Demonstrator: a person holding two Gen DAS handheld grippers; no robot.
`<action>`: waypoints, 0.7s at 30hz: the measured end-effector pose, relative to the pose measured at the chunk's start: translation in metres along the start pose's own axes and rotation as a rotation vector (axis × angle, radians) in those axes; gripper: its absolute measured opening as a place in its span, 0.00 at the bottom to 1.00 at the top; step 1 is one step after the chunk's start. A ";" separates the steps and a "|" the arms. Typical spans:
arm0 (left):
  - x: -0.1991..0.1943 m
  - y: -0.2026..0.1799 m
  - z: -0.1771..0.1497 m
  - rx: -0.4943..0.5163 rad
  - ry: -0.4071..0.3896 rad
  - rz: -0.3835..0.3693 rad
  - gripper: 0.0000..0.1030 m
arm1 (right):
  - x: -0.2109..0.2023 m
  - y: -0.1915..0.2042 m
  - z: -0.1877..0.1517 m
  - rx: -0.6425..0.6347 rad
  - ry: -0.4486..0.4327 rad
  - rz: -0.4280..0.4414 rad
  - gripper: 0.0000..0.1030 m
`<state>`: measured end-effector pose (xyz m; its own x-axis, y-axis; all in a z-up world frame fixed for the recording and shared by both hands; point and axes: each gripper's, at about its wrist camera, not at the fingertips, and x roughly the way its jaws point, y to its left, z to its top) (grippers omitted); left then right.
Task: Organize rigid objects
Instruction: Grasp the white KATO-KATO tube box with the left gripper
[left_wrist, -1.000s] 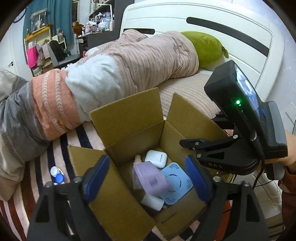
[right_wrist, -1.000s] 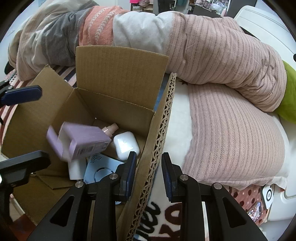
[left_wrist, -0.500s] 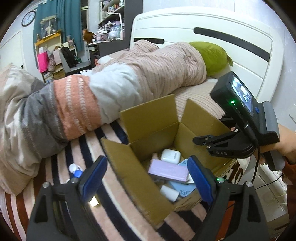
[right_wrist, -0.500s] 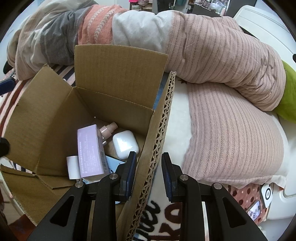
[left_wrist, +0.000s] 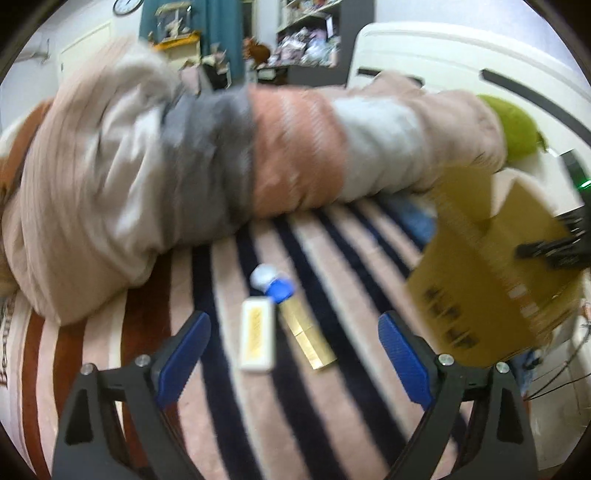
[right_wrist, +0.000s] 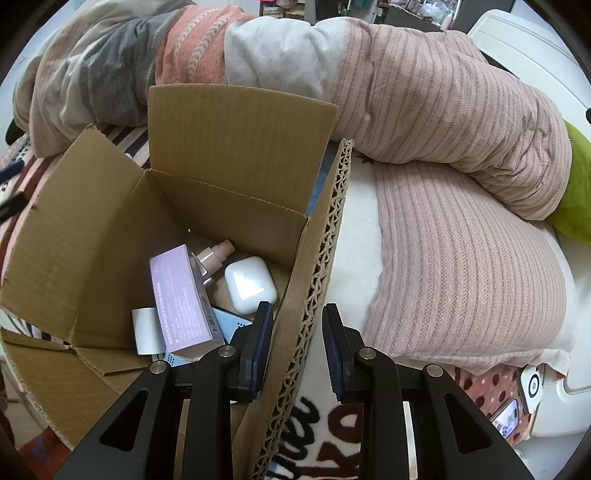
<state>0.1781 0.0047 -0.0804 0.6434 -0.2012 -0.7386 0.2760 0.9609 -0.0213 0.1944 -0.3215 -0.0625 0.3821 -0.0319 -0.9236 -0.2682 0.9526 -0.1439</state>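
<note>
With my right gripper (right_wrist: 297, 345) pinching the open brown cardboard box's (right_wrist: 110, 236) wall, my left gripper (left_wrist: 293, 345), jaws wide and empty, must next descend onto the cream flat rectangular case (left_wrist: 256, 339) on the striped bed blanket (left_wrist: 229, 406).

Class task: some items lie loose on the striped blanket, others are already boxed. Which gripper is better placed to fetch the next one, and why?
Left. The left gripper is open, facing the white box and gold box. The right gripper straddles the cardboard box wall.

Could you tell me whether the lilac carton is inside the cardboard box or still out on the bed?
Inside: the lilac carton lies within the cardboard box.
</note>
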 end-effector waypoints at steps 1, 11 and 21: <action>0.009 0.007 -0.006 -0.008 0.018 0.012 0.88 | 0.000 0.000 0.000 0.000 0.000 0.000 0.21; 0.085 0.032 -0.038 -0.075 0.150 0.055 0.62 | 0.000 0.000 0.000 0.002 0.001 0.002 0.21; 0.125 0.027 -0.024 -0.102 0.126 0.093 0.31 | 0.001 0.000 -0.001 0.005 0.001 0.005 0.21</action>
<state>0.2490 0.0105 -0.1893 0.5667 -0.0909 -0.8189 0.1415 0.9899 -0.0120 0.1939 -0.3223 -0.0635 0.3801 -0.0274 -0.9246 -0.2660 0.9541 -0.1376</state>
